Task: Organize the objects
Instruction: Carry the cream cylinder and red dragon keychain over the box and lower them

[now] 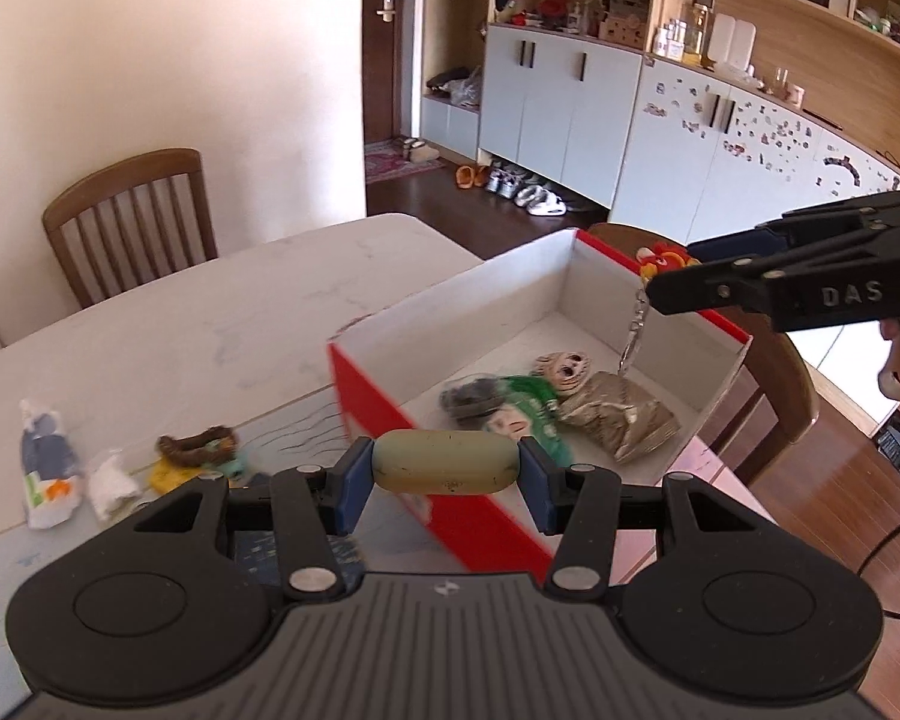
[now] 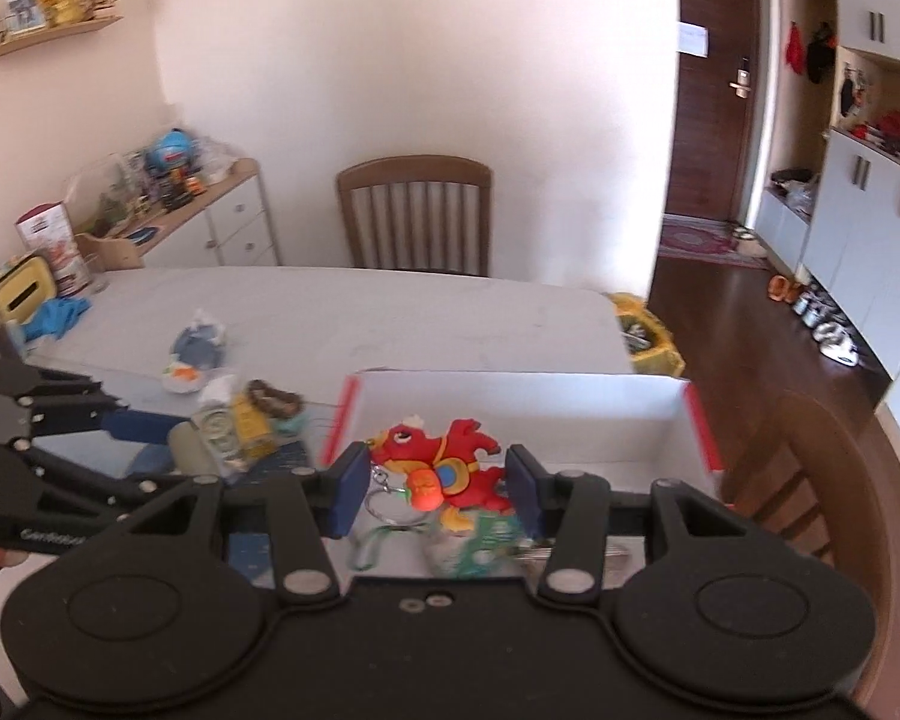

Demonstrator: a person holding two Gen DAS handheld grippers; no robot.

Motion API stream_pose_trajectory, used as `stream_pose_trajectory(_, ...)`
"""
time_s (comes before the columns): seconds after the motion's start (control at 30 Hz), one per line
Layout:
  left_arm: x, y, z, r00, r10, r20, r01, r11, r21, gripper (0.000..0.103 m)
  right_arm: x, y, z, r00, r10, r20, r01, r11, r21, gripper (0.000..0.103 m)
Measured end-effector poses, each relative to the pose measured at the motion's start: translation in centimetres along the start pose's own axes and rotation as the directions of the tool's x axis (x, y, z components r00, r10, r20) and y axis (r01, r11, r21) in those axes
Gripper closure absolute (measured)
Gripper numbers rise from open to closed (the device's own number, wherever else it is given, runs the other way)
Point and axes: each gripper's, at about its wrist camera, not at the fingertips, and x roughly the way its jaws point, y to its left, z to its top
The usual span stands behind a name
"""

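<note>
My left gripper (image 1: 445, 468) is shut on a pale olive oval case (image 1: 445, 467), held endwise between its blue pads above the near corner of a red-and-white cardboard box (image 1: 384, 414). Inside the box lie a striped-face figure (image 1: 564, 369), a green packet (image 1: 531, 411) and a grey foil bag (image 1: 621, 420). My right gripper (image 2: 437, 483) is shut on a red dragon keychain (image 2: 444, 468), whose key ring (image 2: 390, 501) dangles; it hangs over the box (image 2: 510, 414). In the left wrist view the right gripper (image 1: 669, 285) reaches in from the right above the box's far side.
Small packets and toys lie on the white table (image 1: 210, 312) left of the box: a blue-and-white figure (image 1: 45, 462), a white packet (image 1: 111, 483), a brown braided ring (image 1: 198, 447). Wooden chairs stand at the far side (image 1: 132, 210) and behind the box (image 1: 774, 372). A sideboard (image 2: 198, 210) lines the wall.
</note>
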Motion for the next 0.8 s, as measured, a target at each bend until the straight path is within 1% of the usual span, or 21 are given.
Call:
stream_pose_trajectory(0.17, 2.2, -2.5, 1.2, 1.000, -0.015, -0.021, 0.016, 1.000, 0.024, 0.052, 1.1, -2.8, -0.6, 0.999, -0.028, -0.027, 0.028, 1.000, 0.013, 0.055)
stream_pose_trajectory(0.27, 3.7, -4.3, 1.5, 1.000, 0.013, -0.029, -0.011, 0.998, 0.069, 0.052, 2.1, -4.1, -1.0, 0.998, -0.039, -0.050, 0.040, 0.999, 0.015, 0.055)
stream_pose_trajectory(0.43, 6.9, -6.2, 2.3, 0.998, 0.018, -0.065, -0.012, 0.996, 0.087, 0.052, 4.1, -5.6, -1.7, 0.994, -0.045, -0.098, 0.045, 0.999, 0.006, 0.055)
stream_pose_trajectory(0.53, 8.9, -6.6, 2.7, 0.995, 0.018, -0.099, -0.010, 0.997, 0.081, 0.052, 5.5, -6.3, -1.8, 0.991, -0.045, -0.127, 0.047, 0.999, 0.009, 0.055)
stream_pose_trajectory(0.7, 12.1, -6.6, 3.4, 0.987, 0.022, -0.157, -0.016, 0.999, 0.038, 0.052, 7.6, -7.5, -2.0, 0.985, -0.039, -0.167, 0.044, 0.999, 0.022, 0.055)
stream_pose_trajectory(0.8, 13.5, -6.5, 3.8, 0.985, 0.029, -0.169, -0.024, 0.999, 0.029, 0.052, 8.7, -7.9, -1.9, 0.983, -0.037, -0.181, 0.045, 0.998, 0.036, 0.055)
